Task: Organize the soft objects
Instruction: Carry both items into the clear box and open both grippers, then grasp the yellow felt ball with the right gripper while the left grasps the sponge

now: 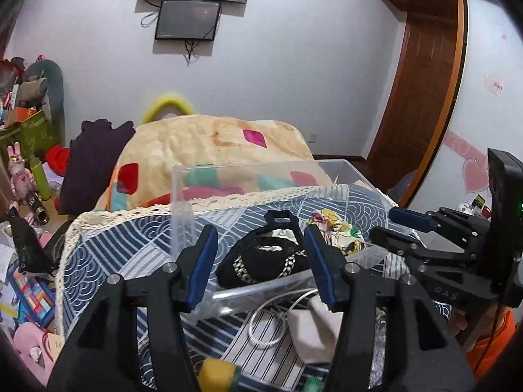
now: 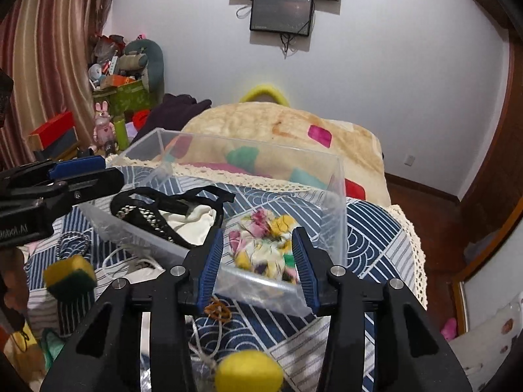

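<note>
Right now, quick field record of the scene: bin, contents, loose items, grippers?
bin: clear plastic bin on the patterned bedspread
in bin: black bag, cream cloth, floral cloth
outside bin: yellow-green sponge, white cord, yellow ball
left gripper: open, holding nothing
right gripper: open, holding nothing
</note>
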`<state>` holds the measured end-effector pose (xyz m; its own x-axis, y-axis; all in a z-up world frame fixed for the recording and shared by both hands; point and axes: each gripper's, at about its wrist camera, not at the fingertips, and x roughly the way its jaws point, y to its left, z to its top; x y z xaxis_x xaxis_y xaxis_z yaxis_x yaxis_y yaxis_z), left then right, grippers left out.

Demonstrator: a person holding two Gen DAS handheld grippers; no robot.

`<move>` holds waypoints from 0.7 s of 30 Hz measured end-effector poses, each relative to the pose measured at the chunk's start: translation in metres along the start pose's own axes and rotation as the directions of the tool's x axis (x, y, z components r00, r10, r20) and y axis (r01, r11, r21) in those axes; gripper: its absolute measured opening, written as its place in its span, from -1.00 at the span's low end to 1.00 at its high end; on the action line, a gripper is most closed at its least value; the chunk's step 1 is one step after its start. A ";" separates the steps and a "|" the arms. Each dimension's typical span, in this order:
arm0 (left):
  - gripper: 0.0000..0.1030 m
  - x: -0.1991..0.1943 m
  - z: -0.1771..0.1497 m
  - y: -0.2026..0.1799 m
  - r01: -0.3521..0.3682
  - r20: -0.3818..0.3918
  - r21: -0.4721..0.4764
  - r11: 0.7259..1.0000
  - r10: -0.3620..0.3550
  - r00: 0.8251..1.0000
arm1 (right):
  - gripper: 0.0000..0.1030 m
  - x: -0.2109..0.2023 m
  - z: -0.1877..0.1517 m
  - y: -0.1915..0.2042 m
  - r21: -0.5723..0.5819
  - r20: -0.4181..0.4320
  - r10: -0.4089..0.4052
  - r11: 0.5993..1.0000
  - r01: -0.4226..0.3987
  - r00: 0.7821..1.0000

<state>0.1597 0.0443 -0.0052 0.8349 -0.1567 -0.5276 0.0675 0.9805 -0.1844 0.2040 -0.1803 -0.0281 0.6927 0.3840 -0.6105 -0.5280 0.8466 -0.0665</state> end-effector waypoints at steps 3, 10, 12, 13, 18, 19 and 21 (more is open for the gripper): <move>0.13 -0.016 -0.002 0.005 -0.007 0.016 -0.015 1.000 0.007 1.000 | -0.18 -0.013 0.000 -0.002 0.013 0.031 0.018 1.000 -0.019 0.999; 0.16 -0.047 -0.009 0.010 -0.059 0.045 0.016 0.998 0.059 0.997 | 0.05 -0.050 0.000 -0.004 0.032 0.126 0.023 0.999 -0.027 0.992; 0.19 -0.054 -0.014 0.012 -0.064 0.044 0.019 0.998 0.064 0.997 | 0.06 -0.059 -0.002 -0.005 0.034 0.141 0.022 0.999 -0.027 0.990; 0.21 -0.057 -0.018 0.014 -0.066 0.042 0.018 0.998 0.065 0.997 | 0.07 -0.061 -0.004 -0.005 0.037 0.146 0.022 0.999 -0.028 0.989; 0.21 -0.065 -0.038 0.017 -0.070 0.016 0.025 0.997 0.070 0.997 | 0.08 -0.068 -0.019 -0.007 0.049 0.147 0.013 0.999 -0.021 0.989; 0.21 -0.065 -0.042 0.017 -0.071 0.008 0.027 0.997 0.071 0.997 | 0.08 -0.069 -0.023 -0.006 0.051 0.143 0.013 0.998 -0.021 0.990; 0.21 -0.065 -0.049 0.017 -0.064 -0.009 0.025 0.998 0.064 0.998 | 0.08 -0.067 -0.030 -0.008 0.057 0.129 0.013 0.998 -0.020 0.992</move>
<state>0.0800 0.0653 -0.0148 0.8325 -0.0942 -0.5460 0.0273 0.9912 -0.1295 0.1466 -0.2237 -0.0106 0.7434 0.4390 -0.5046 -0.5131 0.8583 -0.0093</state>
